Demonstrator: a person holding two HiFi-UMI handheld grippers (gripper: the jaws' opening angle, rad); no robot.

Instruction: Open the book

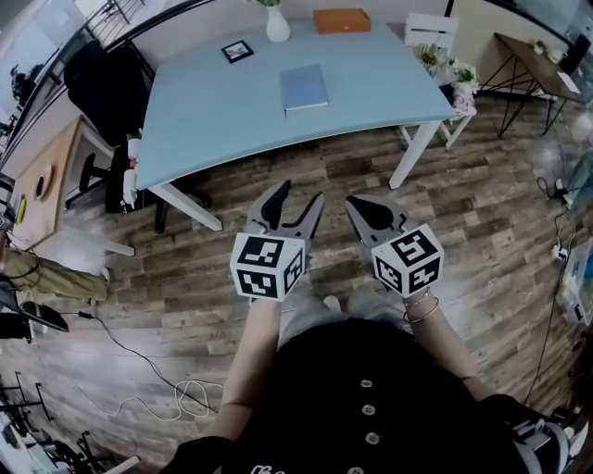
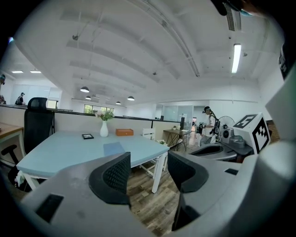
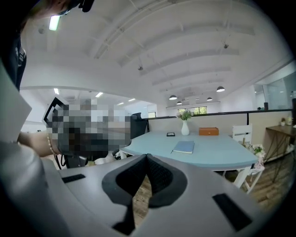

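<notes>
Closest to you in the head view is your black buttoned garment (image 1: 371,398), and a thin bracelet (image 1: 422,313) lies on your right wrist. You hold both tools low in front of your body, over the brown wooden plank floor (image 1: 185,278), each with its black-and-white marker cube turned up to the camera.

The left gripper (image 1: 298,193) (image 2: 149,159) has its jaws apart. In the left gripper view the two dark textured pads (image 2: 115,178) stand with a clear gap, and through the gap only the floor and a white table leg show. The right gripper (image 1: 375,208) (image 3: 147,159) is just beside it, and its jaws are closed. In the right gripper view the pads (image 3: 162,178) meet tip to tip, and only a thin strip of floor is seen under the meeting point. The two tools are near each other, but I cannot tell whether they touch.

Ahead of you is the light blue table with white legs (image 1: 213,120) (image 2: 60,150) (image 3: 217,155). The pale blue book (image 1: 304,88) (image 2: 114,148) (image 3: 184,147) lies flat and closed on it, about in the middle of the top and well apart from both grippers.

Beyond the book, a small black-framed picture (image 1: 237,51) (image 2: 87,136) (image 3: 171,134) lies to the left. A white vase with flowers (image 1: 277,23) (image 2: 104,128) (image 3: 185,127) and an orange rectangular box (image 1: 341,20) (image 2: 125,132) (image 3: 208,131) stand near the far edge. A black office chair (image 1: 102,79) (image 2: 36,127) is at the table's left end, and a white chair (image 1: 431,32) is at its far right corner.
</notes>
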